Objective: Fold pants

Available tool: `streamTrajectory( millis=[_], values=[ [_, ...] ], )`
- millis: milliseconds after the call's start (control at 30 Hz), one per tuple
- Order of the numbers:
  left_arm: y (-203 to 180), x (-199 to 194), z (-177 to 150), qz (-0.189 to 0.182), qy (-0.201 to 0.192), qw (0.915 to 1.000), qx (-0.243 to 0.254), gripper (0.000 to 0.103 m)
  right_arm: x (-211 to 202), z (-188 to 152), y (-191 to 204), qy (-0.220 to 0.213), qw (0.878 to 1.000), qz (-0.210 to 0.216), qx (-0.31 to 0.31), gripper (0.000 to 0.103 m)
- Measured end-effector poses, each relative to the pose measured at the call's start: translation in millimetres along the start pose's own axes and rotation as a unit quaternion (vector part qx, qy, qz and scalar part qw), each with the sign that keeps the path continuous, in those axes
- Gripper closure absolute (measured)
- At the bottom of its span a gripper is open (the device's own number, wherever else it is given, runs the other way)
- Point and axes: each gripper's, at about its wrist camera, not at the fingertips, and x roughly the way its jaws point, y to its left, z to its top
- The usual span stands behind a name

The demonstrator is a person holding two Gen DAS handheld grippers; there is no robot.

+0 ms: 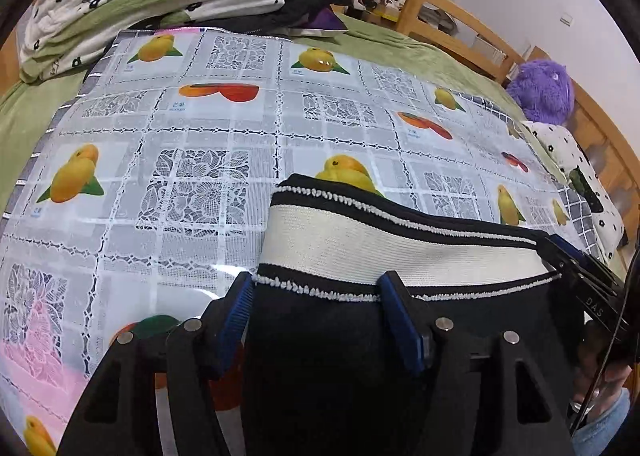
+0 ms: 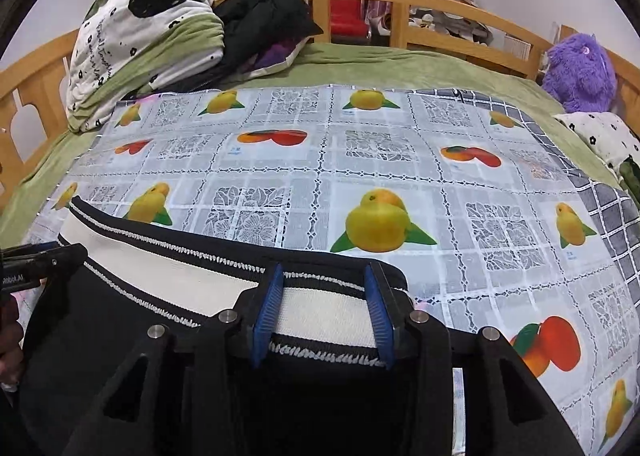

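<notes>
- Here, both hand-held grippers stand open over the pants (image 1: 360, 336): the left hand-held gripper (image 1: 316, 312) by one waistband (image 1: 384, 244) end, the right hand-held gripper (image 2: 324, 308) straddling the other.
- Risk: the glossy plastic cloth (image 2: 400, 159) could let the pants slide, or a shallow pinch may catch only one layer.
- A bed (image 2: 400, 63) with wooden rails carries everything; bedding (image 2: 132, 47) is piled at its far left corner, and a purple plush (image 2: 580, 71) sits at the far right.

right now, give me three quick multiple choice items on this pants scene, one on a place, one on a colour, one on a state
1. Where is the purple plush toy?
A. far right of the bed
B. on the pants
C. on the folded quilt

2. The waistband has a wide band of what colour?
A. red
B. cream
C. green

3. The left gripper is:
A. open over the pants
B. clamped shut on a pillow
C. out of view

Key: 1 A, it sits by the right rail; 2 B, cream between black edges; 3 A, fingers spread apart.
</notes>
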Motion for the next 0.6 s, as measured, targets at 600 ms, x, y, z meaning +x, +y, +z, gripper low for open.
streamTrajectory(
  millis=[600],
  values=[
    [-8, 1, -1, 0.009, -0.011, 0.9999, 0.008, 0.038, -9, -6, 2, -0.009, 0.998, 0.060, 0.033, 0.027]
  ],
)
